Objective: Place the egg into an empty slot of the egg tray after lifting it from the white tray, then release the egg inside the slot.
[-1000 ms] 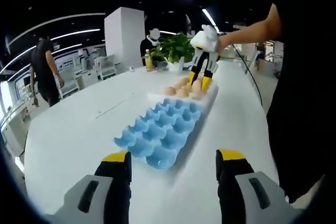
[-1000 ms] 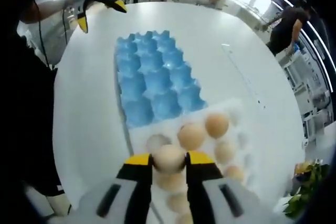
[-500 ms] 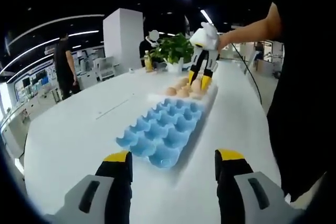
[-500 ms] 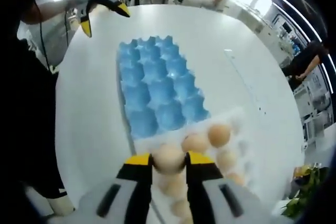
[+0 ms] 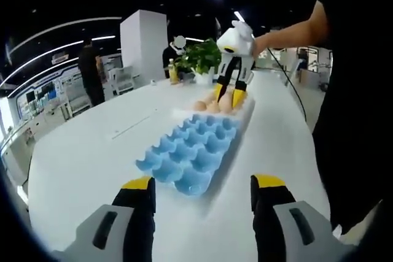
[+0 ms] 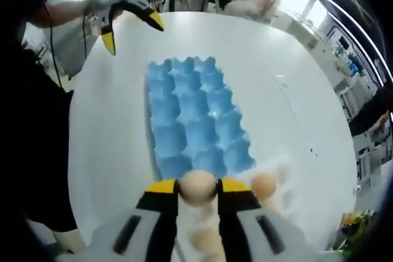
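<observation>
My right gripper (image 6: 198,189) is shut on a tan egg (image 6: 198,187), held in the air over the seam between the white tray (image 6: 284,183) and the blue egg tray (image 6: 193,124). All slots of the blue tray look bare. Several eggs (image 6: 264,184) lie in the white tray. In the left gripper view the right gripper (image 5: 226,93) hangs above the eggs (image 5: 212,106) at the far end of the blue egg tray (image 5: 190,150). My left gripper (image 5: 202,185) stands open above the table near the blue tray's near end; in the right gripper view it (image 6: 132,29) is beyond the tray.
A long white table (image 5: 86,151) carries both trays. A potted plant (image 5: 202,59) and a yellow bottle (image 5: 174,72) stand at its far end. A person (image 5: 93,72) stands by the desks at left. The person's dark body (image 5: 350,108) borders the table's right side.
My right gripper has lifted the egg from the white tray and carried it toward the blue tray. The person in the background walked right. My left gripper stayed open and still.
</observation>
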`<state>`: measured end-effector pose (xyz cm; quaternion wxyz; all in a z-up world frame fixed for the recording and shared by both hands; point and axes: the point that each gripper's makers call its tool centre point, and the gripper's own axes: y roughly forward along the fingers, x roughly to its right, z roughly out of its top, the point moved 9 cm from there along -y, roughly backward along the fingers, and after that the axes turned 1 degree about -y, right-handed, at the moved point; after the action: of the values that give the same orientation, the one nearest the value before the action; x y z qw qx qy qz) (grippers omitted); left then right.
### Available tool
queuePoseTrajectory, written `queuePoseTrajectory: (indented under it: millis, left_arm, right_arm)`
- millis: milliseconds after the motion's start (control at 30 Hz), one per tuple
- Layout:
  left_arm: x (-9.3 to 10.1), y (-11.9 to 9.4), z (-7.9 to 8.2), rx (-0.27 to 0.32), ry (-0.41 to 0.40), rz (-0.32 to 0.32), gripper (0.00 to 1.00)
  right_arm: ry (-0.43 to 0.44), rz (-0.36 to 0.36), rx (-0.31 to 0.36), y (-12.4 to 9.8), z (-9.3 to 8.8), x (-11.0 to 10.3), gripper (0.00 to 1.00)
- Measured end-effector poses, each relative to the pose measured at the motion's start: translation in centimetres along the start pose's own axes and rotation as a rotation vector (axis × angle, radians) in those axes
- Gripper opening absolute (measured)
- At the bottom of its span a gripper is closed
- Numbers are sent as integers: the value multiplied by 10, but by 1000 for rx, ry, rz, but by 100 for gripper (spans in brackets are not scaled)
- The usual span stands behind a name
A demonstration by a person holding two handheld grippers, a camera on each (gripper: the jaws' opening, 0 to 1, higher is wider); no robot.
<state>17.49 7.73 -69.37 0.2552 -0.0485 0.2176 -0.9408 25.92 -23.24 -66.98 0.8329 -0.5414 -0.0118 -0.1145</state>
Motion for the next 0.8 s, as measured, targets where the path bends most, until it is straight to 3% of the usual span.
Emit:
queuePoseTrajectory:
  millis: [800]
  left_arm:
    - [-9,-3,-5,6,4,-3,61]
  right_arm:
    - [-88,58,50,21,56,-7,25]
